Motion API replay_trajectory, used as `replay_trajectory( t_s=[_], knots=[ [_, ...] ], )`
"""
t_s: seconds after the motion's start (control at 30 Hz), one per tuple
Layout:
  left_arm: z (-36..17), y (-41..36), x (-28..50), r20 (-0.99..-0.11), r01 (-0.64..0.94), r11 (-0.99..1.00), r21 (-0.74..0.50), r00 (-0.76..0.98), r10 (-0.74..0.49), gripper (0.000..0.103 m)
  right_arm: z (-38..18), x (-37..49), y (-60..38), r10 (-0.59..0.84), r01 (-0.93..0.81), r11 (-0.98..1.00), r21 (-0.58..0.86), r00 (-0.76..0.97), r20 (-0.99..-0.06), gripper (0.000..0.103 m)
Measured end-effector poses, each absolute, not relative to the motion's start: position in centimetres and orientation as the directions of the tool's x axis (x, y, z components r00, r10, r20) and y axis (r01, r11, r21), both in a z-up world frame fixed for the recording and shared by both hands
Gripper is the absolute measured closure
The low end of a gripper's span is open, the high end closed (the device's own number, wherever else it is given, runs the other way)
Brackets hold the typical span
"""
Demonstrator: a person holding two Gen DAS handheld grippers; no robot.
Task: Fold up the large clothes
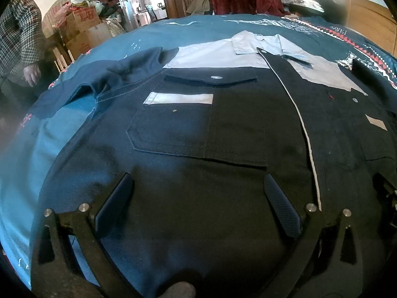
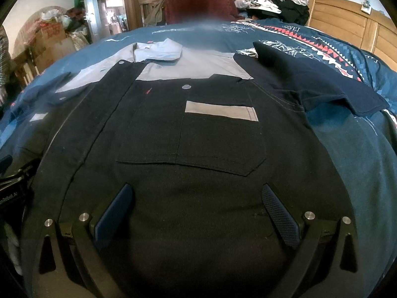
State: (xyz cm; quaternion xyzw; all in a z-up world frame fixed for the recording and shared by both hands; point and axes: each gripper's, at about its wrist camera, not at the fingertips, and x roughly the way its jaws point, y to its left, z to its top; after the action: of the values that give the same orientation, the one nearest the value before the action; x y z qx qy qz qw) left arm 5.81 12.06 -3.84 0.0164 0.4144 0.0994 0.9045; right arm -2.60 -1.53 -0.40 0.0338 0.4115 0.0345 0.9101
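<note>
Left wrist view: left gripper point(image 1: 197, 186) spread wide, holding nothing, low over jacket point(image 1: 223, 134) laid flat, front up, on bed cover point(image 1: 153, 34). Best to pinch one layer near the hem, clear of the chest pocket point(image 1: 196, 134). Hem itself cut off below. Right wrist view: right gripper point(image 2: 197, 196) likewise wide and empty over the jacket; sleeve point(image 2: 320, 84) splayed sideways, needs tucking inward first. Contact with cloth unclear.

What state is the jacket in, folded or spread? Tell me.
Spread. The jacket lies flat on the bed, front up, both sleeves out sideways.
</note>
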Motion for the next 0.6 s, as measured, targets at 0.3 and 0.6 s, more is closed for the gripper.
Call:
replay_trajectory(
  t_s=[0.3,0.6],
  knots=[
    [-3.84,12.04,5.76,-0.746,-0.168,0.979,0.112,0.636,0.195,0.0,-0.26,-2.62,-1.76,0.114,-0.042,0.993,0.115,0.657,-0.746,0.0],
    [-3.89,11.96,5.76,-0.748,-0.168,0.978,0.123,0.632,0.203,0.0,-0.41,-2.49,-1.92,0.114,-0.048,0.993,0.111,0.665,-0.738,0.0]
  ],
)
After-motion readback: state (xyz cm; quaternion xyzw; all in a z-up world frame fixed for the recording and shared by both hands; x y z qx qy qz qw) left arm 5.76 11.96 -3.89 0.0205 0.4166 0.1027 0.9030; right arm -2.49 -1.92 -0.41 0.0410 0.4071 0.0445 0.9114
